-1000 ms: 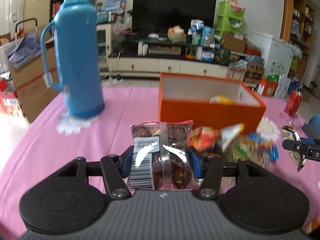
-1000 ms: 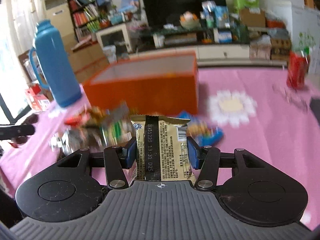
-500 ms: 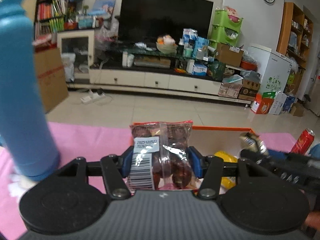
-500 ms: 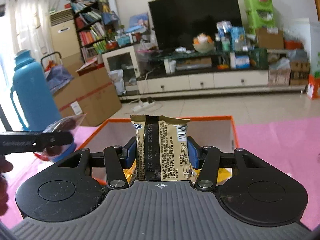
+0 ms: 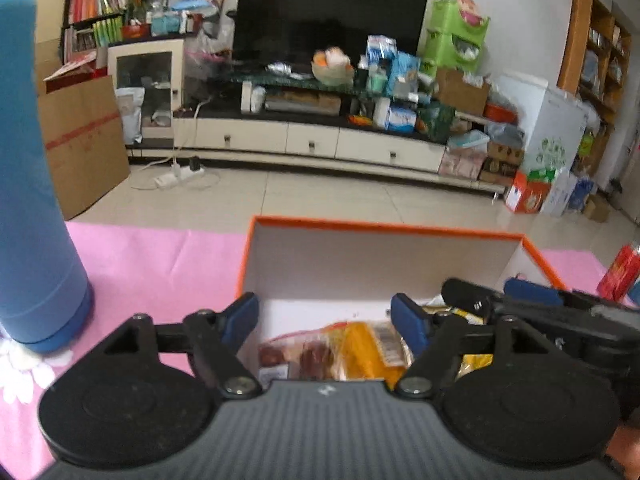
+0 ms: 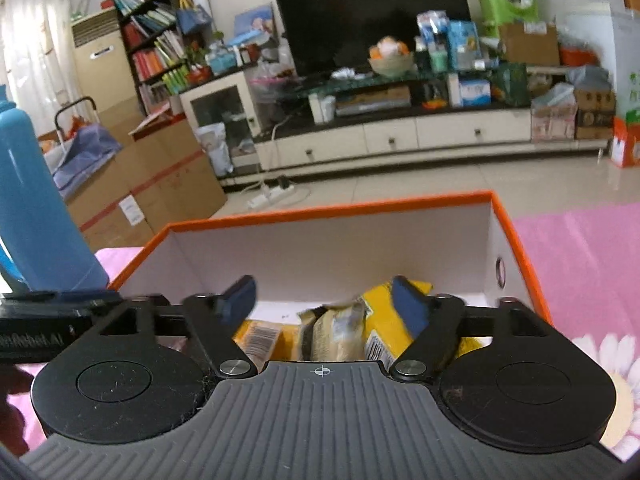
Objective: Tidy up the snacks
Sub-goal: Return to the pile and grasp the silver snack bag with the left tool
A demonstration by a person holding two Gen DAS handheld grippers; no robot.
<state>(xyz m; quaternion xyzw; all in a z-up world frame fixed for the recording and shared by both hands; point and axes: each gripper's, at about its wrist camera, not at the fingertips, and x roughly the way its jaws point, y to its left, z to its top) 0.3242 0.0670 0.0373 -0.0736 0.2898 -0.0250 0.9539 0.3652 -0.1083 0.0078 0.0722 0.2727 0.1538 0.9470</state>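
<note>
My left gripper (image 5: 326, 316) has its jaws apart; they have just been opening, and nothing is pinched between them. Below the gap, the clear bag of brown snacks (image 5: 292, 356) lies on the floor of the orange box (image 5: 384, 227), touching an orange-yellow pack (image 5: 372, 350) to its right. My right gripper (image 6: 324, 300) is likewise spread, its jaws having just opened too, with no pad on anything. Under it the tan packet (image 6: 336, 332) sits inside the same box, tilted against a yellow bag (image 6: 384, 320) on its right, with another orange pack (image 6: 260, 336) to its left. In the left view my right gripper reaches into the box from the right, beside mine. The box stands open on the pink cloth (image 5: 160, 260). A blue flask (image 5: 28, 200) stands on the cloth to the left of the box, well apart from it. A red can (image 5: 620, 272) stands at the far right.
</note>
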